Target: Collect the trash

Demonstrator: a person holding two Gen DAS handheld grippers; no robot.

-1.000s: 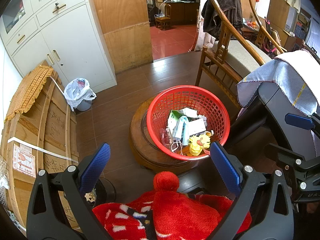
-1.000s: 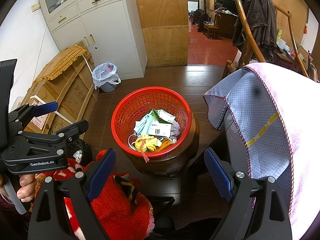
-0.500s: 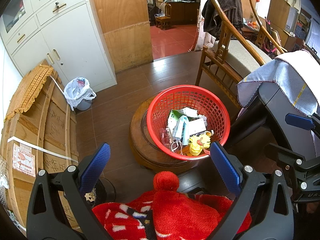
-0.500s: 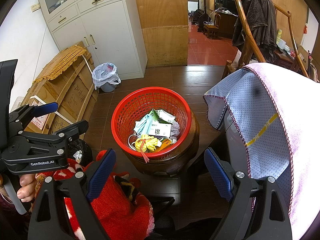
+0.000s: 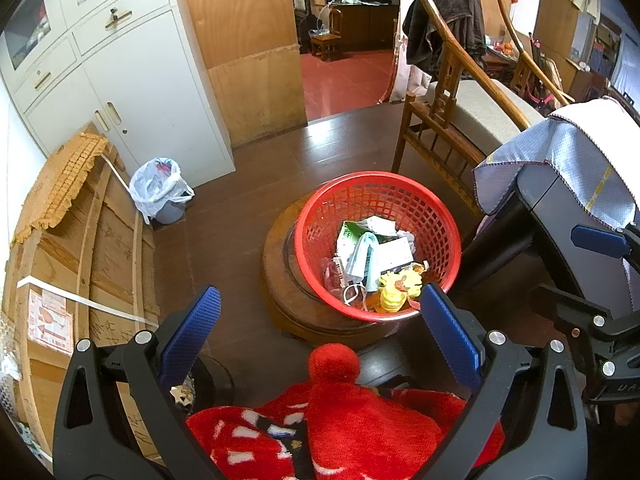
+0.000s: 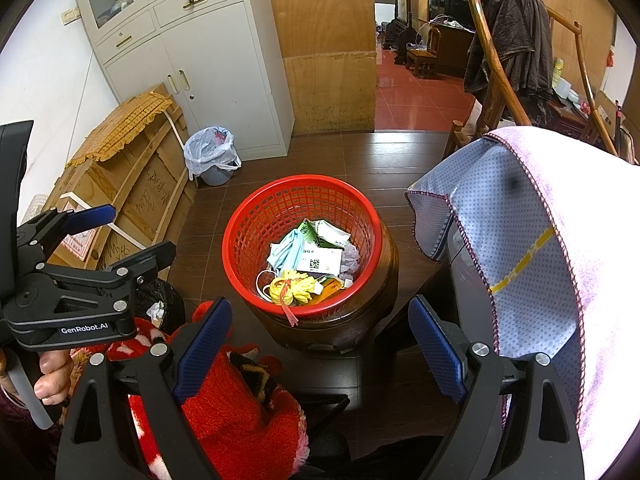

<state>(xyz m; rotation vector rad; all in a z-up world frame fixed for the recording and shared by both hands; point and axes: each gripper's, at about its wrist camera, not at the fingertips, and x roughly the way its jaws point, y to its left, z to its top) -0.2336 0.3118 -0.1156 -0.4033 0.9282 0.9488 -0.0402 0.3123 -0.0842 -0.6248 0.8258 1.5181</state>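
Note:
A red mesh basket sits on a round wooden stool. Inside lie a blue face mask, a white slip with a printed code, a green packet and a yellow bundle. My left gripper hangs open just short of the basket's near rim, holding nothing. My right gripper is also open and empty, facing the same rim. Each gripper shows at the edge of the other's view, the right gripper and the left gripper.
A red fuzzy knitted piece lies below both grippers. A black bag with crumpled paper is beside it. A small bin lined with a white bag stands by the white cabinet. A wooden crate leans left; a cloth-draped dark object is right.

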